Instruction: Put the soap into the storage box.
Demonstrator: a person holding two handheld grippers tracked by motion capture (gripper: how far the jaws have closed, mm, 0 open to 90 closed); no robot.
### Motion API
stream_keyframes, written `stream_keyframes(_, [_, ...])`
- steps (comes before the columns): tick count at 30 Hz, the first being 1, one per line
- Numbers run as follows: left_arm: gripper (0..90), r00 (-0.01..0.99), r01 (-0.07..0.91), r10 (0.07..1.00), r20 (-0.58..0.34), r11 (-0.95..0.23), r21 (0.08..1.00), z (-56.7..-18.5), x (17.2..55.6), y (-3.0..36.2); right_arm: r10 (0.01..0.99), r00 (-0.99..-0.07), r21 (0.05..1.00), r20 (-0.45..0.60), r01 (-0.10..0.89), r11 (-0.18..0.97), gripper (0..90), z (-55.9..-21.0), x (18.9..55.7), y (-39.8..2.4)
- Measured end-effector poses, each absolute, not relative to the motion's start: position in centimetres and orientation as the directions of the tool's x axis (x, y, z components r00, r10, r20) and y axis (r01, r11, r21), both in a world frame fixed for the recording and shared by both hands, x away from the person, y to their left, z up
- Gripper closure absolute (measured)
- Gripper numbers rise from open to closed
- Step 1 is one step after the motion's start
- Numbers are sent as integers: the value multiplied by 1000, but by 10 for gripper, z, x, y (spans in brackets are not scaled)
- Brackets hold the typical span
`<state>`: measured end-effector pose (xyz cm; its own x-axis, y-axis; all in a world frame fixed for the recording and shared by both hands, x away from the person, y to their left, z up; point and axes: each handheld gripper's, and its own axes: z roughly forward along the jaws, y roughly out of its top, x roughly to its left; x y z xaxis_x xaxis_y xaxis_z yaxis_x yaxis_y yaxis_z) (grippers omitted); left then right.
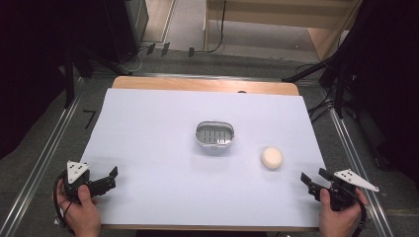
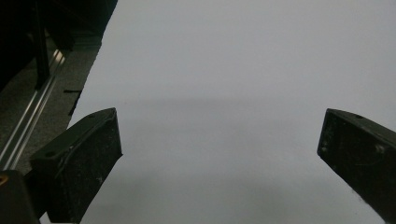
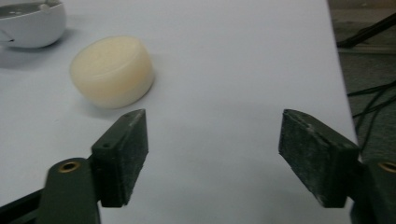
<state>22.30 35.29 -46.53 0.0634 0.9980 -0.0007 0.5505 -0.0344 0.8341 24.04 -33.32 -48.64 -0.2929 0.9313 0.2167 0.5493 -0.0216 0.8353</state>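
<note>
Two hands [image 1: 81, 210] low, tools [image 1: 109, 177] apart.

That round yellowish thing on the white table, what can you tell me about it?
The pale cream round puck-shaped bar, likely soap, is a short thick disc with softly rounded edges and a smooth, waxy-looking surface. Its flat top carries a faint raised ring near the rim. It lies flat on the white table cover, to the right of the small white oval dish with a slotted metal insert, apart from it. Nothing touches it except the cover. The right tongs sit nearer the table's edge, open and empty.
</note>
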Motion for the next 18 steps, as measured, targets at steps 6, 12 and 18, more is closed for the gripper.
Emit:
stream_keyframes(6, [1, 65, 550, 998, -2, -35, 835, -465, 223, 353, 920, -324, 812, 221, 583, 11, 198, -485, 242, -330])
stream_keyframes(12, [1, 65, 550, 998, 1, -37, 834, -465, 223, 353, 918, -327, 785, 224, 619, 29, 190, -481, 245, -328])
stream_keyframes(18, [1, 70, 551, 997, 11, -48, 833, -465, 223, 352, 930, -342, 766, 133, 631, 122, 179, -463, 243, -318])
